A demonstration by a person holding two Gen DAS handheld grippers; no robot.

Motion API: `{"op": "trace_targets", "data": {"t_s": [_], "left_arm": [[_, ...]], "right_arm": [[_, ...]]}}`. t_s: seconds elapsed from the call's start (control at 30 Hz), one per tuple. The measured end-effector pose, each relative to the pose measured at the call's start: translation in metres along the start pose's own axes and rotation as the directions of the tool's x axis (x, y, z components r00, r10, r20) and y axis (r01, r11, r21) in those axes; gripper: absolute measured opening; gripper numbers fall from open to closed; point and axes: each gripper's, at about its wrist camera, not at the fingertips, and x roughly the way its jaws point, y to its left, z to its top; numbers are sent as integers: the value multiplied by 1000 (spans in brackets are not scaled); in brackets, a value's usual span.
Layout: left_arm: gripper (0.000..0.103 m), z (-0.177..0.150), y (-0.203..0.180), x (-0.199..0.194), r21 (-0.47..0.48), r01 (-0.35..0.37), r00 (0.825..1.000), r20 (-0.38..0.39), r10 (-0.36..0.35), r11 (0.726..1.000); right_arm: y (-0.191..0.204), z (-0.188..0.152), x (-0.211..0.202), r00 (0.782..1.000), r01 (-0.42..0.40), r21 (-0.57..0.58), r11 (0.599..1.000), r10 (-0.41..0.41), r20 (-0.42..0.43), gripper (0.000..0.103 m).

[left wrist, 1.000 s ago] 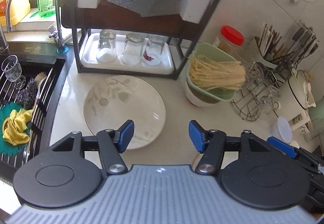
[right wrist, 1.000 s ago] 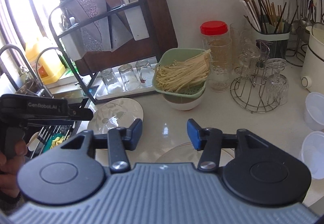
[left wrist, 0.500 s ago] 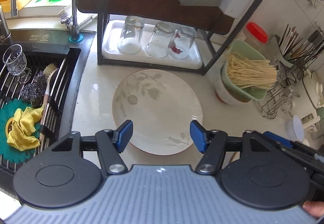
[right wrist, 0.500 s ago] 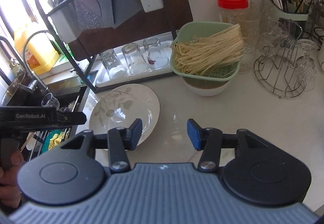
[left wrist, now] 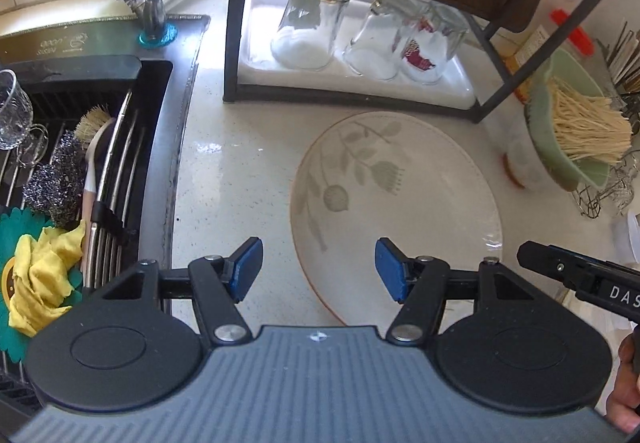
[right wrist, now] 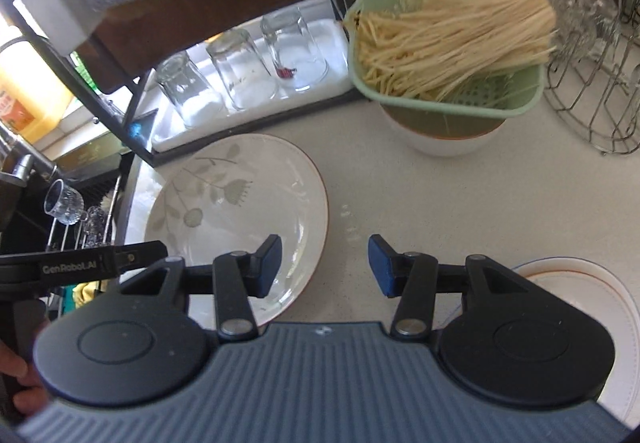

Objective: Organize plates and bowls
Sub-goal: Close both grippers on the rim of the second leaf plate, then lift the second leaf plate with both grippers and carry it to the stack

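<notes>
Bright daylight from window upper left; glare on countertop [left wrist: 224, 147]; fisheye bending, blurred edges.

"GenRobot.AI" in white on the black arm of the left gripper [right wrist: 86, 267], left of the right claw. "DAS", cut off at the frame edge, on the black arm of the right gripper [left wrist: 592, 283], right of the left claw. Print on the sink rim [left wrist: 60, 45] and the orange bottle label [right wrist: 16, 111]: unreadable.

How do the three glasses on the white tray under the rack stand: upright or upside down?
Upside down. The three glasses rest with their wide rims on the white tray, and their closed bases point up.
</notes>
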Motion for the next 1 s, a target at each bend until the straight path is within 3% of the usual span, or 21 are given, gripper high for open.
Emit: {"op": "trace_targets", "data": {"t_s": [0.27,0.43,0.5,0.6,0.9,1.0], "left_arm": [[64,18,8,20,24,32,999,-8,-32,999],[42,20,8,30,55,39,999,-2,-39,998],[32,22,10,34,51,50,999,-9,-49,997],[26,23,10,39,64,60,998,-19,-59,996],[24,25,17,43,77,103,994,-29,-101,992],[24,28,23,42,73,149,989,-35,-147,986]], "right_arm": [[3,13,32,999,-3,34,999,5,-46,38],[7,14,48,996,45,5,999,-44,-73,20],[10,15,49,995,62,-10,998,-63,-72,20],[9,17,50,996,48,10,999,-47,-76,18],[7,14,56,995,15,78,997,-7,-97,18],[6,13,56,996,3,95,995,6,-90,18]]}}
